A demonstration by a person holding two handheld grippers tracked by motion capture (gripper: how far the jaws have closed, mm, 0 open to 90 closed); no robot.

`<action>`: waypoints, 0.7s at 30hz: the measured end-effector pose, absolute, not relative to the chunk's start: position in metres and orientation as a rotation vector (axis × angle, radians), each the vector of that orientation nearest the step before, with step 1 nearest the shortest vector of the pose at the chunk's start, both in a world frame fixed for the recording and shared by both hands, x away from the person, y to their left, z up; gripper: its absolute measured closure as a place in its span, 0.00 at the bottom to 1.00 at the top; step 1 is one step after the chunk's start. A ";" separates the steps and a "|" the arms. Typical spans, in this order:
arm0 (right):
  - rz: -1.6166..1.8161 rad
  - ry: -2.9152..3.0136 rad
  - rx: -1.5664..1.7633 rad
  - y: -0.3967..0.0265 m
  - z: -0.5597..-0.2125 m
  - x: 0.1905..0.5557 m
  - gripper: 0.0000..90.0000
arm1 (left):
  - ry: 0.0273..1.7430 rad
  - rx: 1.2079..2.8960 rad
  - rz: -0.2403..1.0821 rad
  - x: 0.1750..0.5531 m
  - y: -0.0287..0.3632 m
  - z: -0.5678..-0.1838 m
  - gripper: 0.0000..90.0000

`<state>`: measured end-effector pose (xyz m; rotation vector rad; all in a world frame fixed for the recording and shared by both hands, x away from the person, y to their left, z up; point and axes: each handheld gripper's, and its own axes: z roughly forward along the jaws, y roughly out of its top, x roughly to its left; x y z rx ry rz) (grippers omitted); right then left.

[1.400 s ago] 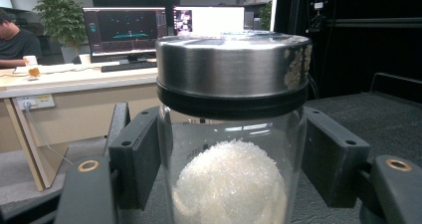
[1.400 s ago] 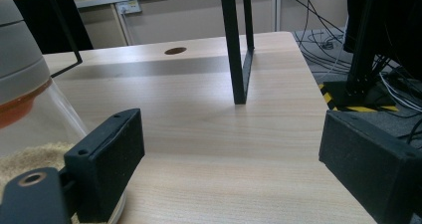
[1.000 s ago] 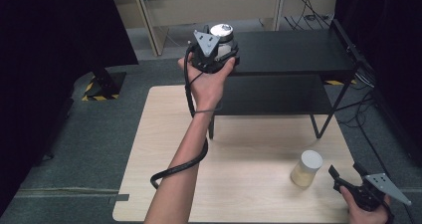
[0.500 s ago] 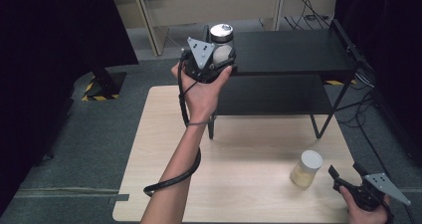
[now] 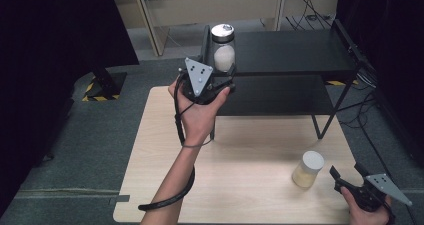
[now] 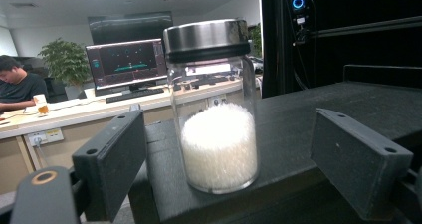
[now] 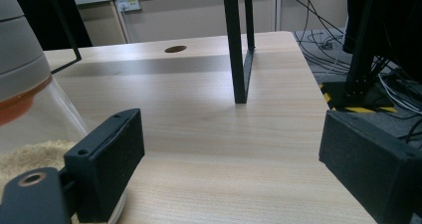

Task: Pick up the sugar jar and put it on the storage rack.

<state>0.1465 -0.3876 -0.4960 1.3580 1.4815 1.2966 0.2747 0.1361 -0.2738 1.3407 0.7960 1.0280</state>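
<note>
High view shows both tongs at once: the left tongs (image 5: 216,75) are raised at the near left corner of a black shelf (image 5: 295,52), and the right tongs (image 5: 345,182) sit low at the near right edge of the tabletop (image 5: 250,155), just right of a white-lidded jar (image 5: 308,169) of tan grains.

The left gripper view adds the detail: a glass jar (image 6: 214,104) with a metal lid, about half full of white granules, stands upright on the shelf's edge between the two jaws. The left tongs are spread wide, with clear gaps on both sides of the glass and no contact. Behind it are a desk, a monitor (image 6: 127,64), a potted plant (image 6: 67,62) and a seated person (image 6: 20,84).

The right gripper view shows the right tongs (image 7: 234,159) also spread wide and holding nothing. The white-lidded jar is at their left jaw, outside the gap; whether they touch I cannot tell. Ahead of them stands a shelf leg (image 7: 239,45) on the wood.
</note>
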 end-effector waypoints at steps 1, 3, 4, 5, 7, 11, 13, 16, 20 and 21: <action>1.297 1.482 1.358 -0.388 -0.496 0.147 0.12 | 0.790 1.343 1.029 0.273 0.137 -0.276 0.16; 1.296 1.483 1.358 -0.388 -0.496 0.147 0.12 | 0.774 1.349 1.032 0.269 0.138 -0.280 0.17; 1.296 1.483 1.358 -0.388 -0.496 0.147 0.12 | 0.766 1.350 1.031 0.267 0.138 -0.282 0.17; 1.296 1.483 1.358 -0.388 -0.496 0.147 0.12 | 0.761 1.348 1.030 0.266 0.139 -0.285 0.17; 1.296 1.483 1.357 -0.388 -0.496 0.147 0.12 | 0.752 1.349 1.027 0.262 0.140 -0.290 0.17; 1.296 1.483 1.359 -0.388 -0.496 0.147 0.12 | 0.740 1.355 1.018 0.256 0.143 -0.304 0.17; 1.296 1.482 1.359 -0.387 -0.496 0.147 0.12 | 0.735 1.357 1.013 0.254 0.144 -0.309 0.17; 1.296 1.482 1.359 -0.388 -0.496 0.147 0.12 | 0.725 1.359 1.013 0.249 0.144 -0.322 0.17; 1.296 1.482 1.360 -0.388 -0.496 0.147 0.12 | 0.718 1.367 1.013 0.244 0.144 -0.337 0.17; 1.296 1.482 1.359 -0.388 -0.496 0.147 0.12 | 0.718 1.367 1.009 0.243 0.144 -0.341 0.17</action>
